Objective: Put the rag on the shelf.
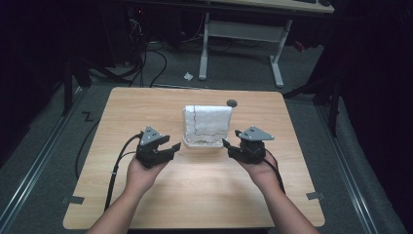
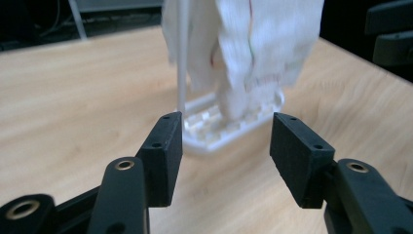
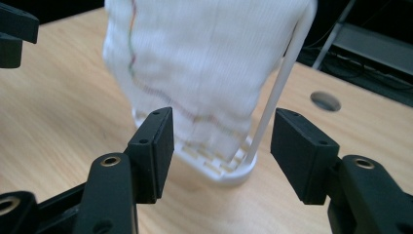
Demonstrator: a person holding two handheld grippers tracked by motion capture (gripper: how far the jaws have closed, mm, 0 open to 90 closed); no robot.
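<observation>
Right gripper view alone reveals cloth's (image 3: 204, 63) coloured stitching.

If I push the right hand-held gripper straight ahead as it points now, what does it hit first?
Likely the white cloth draped over the white rack; the right hand-held gripper, jaws open, aims at its lower part. Depth is unclear.

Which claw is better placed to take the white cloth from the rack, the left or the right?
Probably the right claw. It is open, and the white cloth hangs broad and close before it. The left claw, also open, faces the rack end-on, where the cloth shows only narrow folds.
</observation>
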